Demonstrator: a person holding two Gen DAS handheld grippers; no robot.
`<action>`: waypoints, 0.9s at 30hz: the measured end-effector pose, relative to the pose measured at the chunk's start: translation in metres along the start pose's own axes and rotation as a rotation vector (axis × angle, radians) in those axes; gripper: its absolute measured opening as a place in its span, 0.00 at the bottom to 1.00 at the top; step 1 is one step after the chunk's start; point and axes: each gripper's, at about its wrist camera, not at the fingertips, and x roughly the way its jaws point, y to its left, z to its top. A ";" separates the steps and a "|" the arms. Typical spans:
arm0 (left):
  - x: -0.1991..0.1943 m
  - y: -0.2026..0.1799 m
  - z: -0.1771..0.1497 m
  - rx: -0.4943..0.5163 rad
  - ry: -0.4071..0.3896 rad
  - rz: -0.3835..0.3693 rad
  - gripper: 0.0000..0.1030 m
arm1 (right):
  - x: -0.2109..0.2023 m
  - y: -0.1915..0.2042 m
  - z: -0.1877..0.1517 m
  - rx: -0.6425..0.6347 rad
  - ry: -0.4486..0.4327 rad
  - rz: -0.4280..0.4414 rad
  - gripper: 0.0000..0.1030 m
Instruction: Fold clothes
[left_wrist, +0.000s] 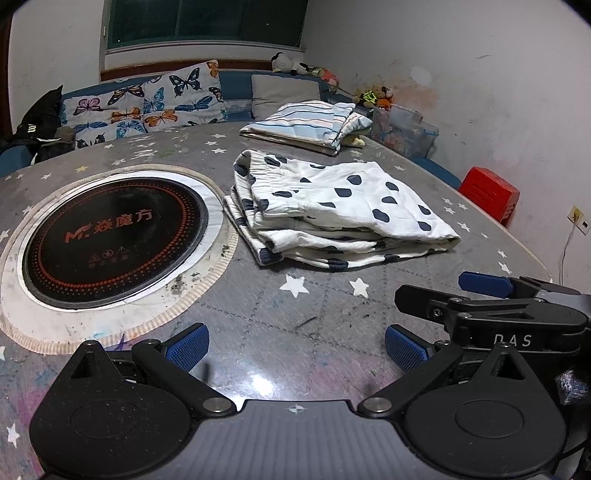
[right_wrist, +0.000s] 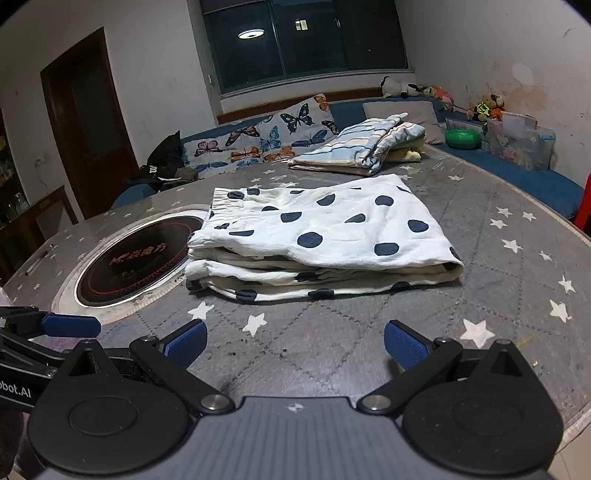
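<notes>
On worktop (right_wrist: 498, 314), dotted garment (right_wrist: 325, 236) looks folded; both claws, left claw (left_wrist: 295, 347) and right claw (right_wrist: 295, 343), spread, empty. Risk: regrasping top layer undoes the stack.

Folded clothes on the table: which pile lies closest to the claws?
The white folded garment with dark blue dots, beside the round black cooktop. The blue-and-white striped folded pile lies farther back, toward the butterfly-print cushion.

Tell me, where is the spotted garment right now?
The spotted garment lies folded on the table, right of the round cooktop and in front of the striped pile.
</notes>
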 end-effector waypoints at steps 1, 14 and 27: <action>0.001 0.001 0.001 -0.001 0.002 0.002 1.00 | 0.001 0.000 0.000 0.000 0.001 -0.001 1.00; 0.010 0.004 0.007 -0.010 0.020 0.008 1.00 | 0.013 -0.001 0.005 0.007 0.017 -0.015 1.00; 0.017 0.002 0.014 0.004 0.028 0.004 1.00 | 0.022 -0.003 0.012 0.010 0.030 -0.017 1.00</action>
